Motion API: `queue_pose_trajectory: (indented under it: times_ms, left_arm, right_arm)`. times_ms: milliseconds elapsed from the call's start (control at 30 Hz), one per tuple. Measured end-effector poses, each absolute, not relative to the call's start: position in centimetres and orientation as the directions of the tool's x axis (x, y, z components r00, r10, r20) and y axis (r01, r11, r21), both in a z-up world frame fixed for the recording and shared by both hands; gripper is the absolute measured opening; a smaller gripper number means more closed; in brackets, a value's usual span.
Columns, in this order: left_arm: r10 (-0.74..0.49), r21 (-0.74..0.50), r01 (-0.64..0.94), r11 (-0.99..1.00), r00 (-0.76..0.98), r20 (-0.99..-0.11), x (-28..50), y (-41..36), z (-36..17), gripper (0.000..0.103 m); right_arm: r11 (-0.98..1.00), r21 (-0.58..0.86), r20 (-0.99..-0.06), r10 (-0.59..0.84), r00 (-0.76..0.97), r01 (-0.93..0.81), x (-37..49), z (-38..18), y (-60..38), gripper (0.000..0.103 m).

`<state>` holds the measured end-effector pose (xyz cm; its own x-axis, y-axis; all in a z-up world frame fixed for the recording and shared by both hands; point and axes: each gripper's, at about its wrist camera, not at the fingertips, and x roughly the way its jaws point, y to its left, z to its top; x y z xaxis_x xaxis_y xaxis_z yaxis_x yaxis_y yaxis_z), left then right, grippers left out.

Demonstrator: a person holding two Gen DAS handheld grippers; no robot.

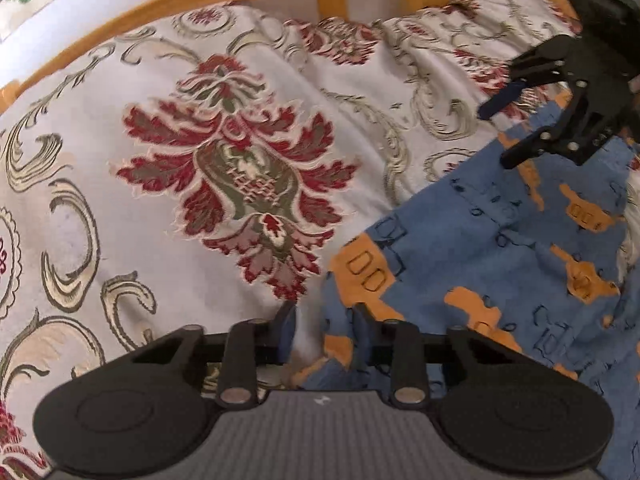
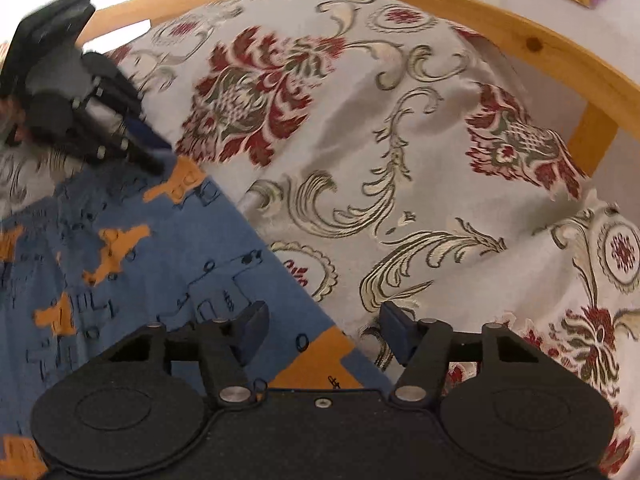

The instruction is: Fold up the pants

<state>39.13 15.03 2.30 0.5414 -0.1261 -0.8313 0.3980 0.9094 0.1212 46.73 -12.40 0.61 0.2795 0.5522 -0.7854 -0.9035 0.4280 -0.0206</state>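
Pants (image 1: 480, 248) lie flat on bedspread (image 1: 200, 80), fold unfinished; left gripper (image 1: 320, 320) and right gripper (image 2: 324, 320) fingers apart, empty.

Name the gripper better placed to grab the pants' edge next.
Right gripper, probably: its open fingers straddle the blue pants edge. The left gripper also sits at an edge, but narrower.

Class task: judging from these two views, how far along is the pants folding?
Done: the blue pants lie spread on the patterned bedspread. In hand: nothing; the left hand-held gripper and right hand-held gripper are open at the fabric's edge. Left: no finished fold shows.
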Motion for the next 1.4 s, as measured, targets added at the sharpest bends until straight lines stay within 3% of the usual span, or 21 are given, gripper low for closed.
queue_pose_trajectory:
  times_ms: [67, 133, 200, 300, 633, 1100, 1267, 1400]
  left_arm:
    - [-0.137, 0.100, 0.391, 0.915, 0.534, -0.835, 39.3, 15.5, 2.5, 0.021]
    - [-0.144, 0.084, 0.388, 0.918, 0.522, -0.841, 39.2, 15.8, 2.7, 0.013]
    - [-0.142, 0.078, 0.383, 0.920, 0.511, -0.848, 39.3, 15.8, 2.6, 0.007]
    - [-0.126, 0.096, 0.382, 0.919, 0.517, -0.847, 39.1, 15.2, 2.4, 0.002]
    - [-0.038, 0.233, 0.339, 0.912, 0.634, -0.772, 35.9, 13.5, 4.0, 0.001]
    - [-0.073, 0.423, 0.349, 0.836, 0.835, -0.545, 21.9, 11.5, 6.7, 0.001]
    - [-0.104, 0.481, 0.373, 0.793, 0.862, -0.496, 16.6, 10.9, 6.2, 0.001]
    - [-0.123, 0.510, 0.420, 0.751, 0.847, -0.517, 13.5, 10.6, 3.8, 0.001]
  right_arm:
    - [0.406, -0.041, -0.799, 0.535, 0.273, -0.913, 46.6, 0.2, -12.1, 0.054]
    - [0.406, -0.056, -0.808, 0.518, 0.280, -0.912, 46.7, -0.1, -11.9, 0.030]
    - [0.407, -0.065, -0.805, 0.518, 0.288, -0.911, 46.6, 0.0, -11.8, 0.018]
    - [0.399, -0.103, -0.798, 0.514, 0.315, -0.911, 45.7, 0.3, -11.9, 0.007]
    - [0.459, -0.320, -0.687, 0.490, 0.537, -0.829, 37.6, 2.3, -13.0, 0.001]
    - [0.534, -0.573, -0.450, 0.429, 0.783, -0.622, 17.9, 5.0, -14.7, 0.001]
    - [0.523, -0.610, -0.455, 0.384, 0.803, -0.596, 11.4, 2.7, -13.9, 0.001]
    - [0.510, -0.624, -0.476, 0.352, 0.806, -0.591, 8.3, 0.4, -12.9, 0.001]
